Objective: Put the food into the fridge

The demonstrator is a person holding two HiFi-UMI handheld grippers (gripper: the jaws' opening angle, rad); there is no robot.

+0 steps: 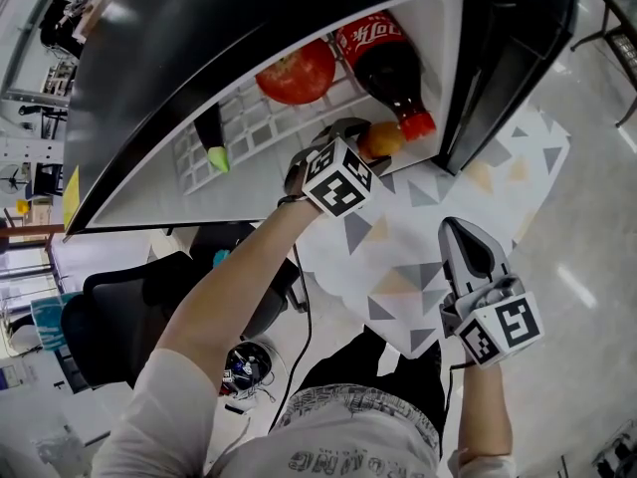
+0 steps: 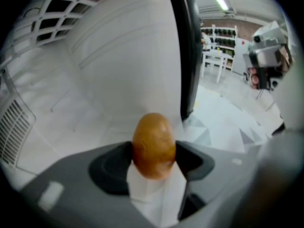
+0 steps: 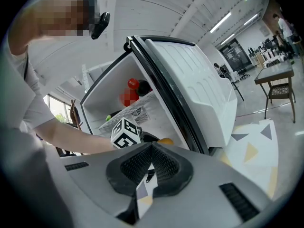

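Holding a cola bottle [image 1: 383, 63] and red fruit [image 1: 297, 72], fridge [image 1: 438, 58] stands open; left gripper [image 2: 153, 158] clamps perhaps an orange [image 2: 153, 137]; right gripper [image 3: 151, 151] closed.

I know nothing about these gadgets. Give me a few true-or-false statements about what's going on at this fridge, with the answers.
1. The left tool grips an orange-brown oval food. True.
2. The right tool holds a bottle. False: its jaws are shut on nothing.
3. The fridge is closed. False: it stands open.
4. A cola bottle is on the wire shelf. True.
5. The red round food lies outside the fridge. False: it is on the shelf beside the bottle.
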